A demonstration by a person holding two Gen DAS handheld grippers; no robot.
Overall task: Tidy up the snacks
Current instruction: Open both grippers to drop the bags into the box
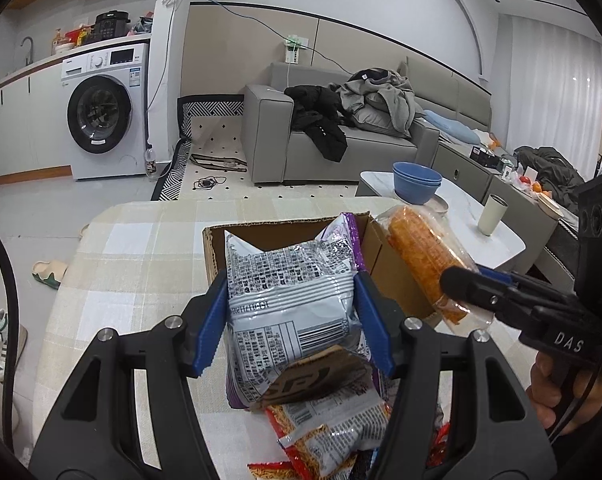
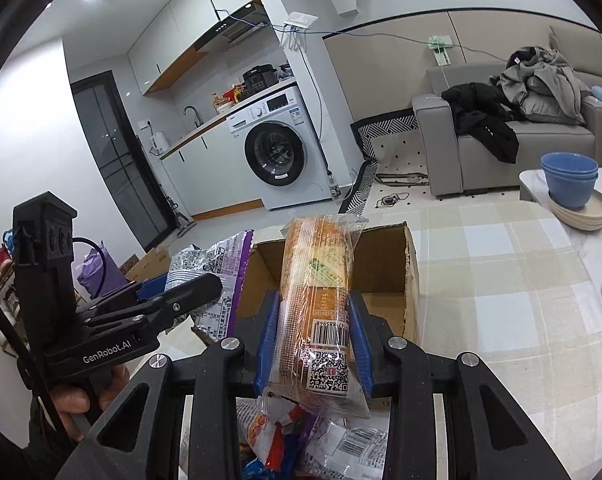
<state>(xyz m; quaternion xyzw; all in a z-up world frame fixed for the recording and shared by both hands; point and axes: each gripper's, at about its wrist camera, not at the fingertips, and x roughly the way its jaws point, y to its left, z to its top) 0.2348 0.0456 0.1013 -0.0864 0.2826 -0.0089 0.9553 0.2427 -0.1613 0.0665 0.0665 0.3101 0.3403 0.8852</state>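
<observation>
1. Purple-edged snack bag was clamped in left gripper jaws, above cardboard box.
2. Orange cracker pack was clamped in right gripper jaws, over box opening.
3. Advisable: lower each fully inside before releasing (remaining snacks lay loose on tabletop).

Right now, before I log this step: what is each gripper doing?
Left gripper: closed on the silver and purple snack bag.
Right gripper: closed on the clear-wrapped orange cracker pack, above the cardboard box.
</observation>
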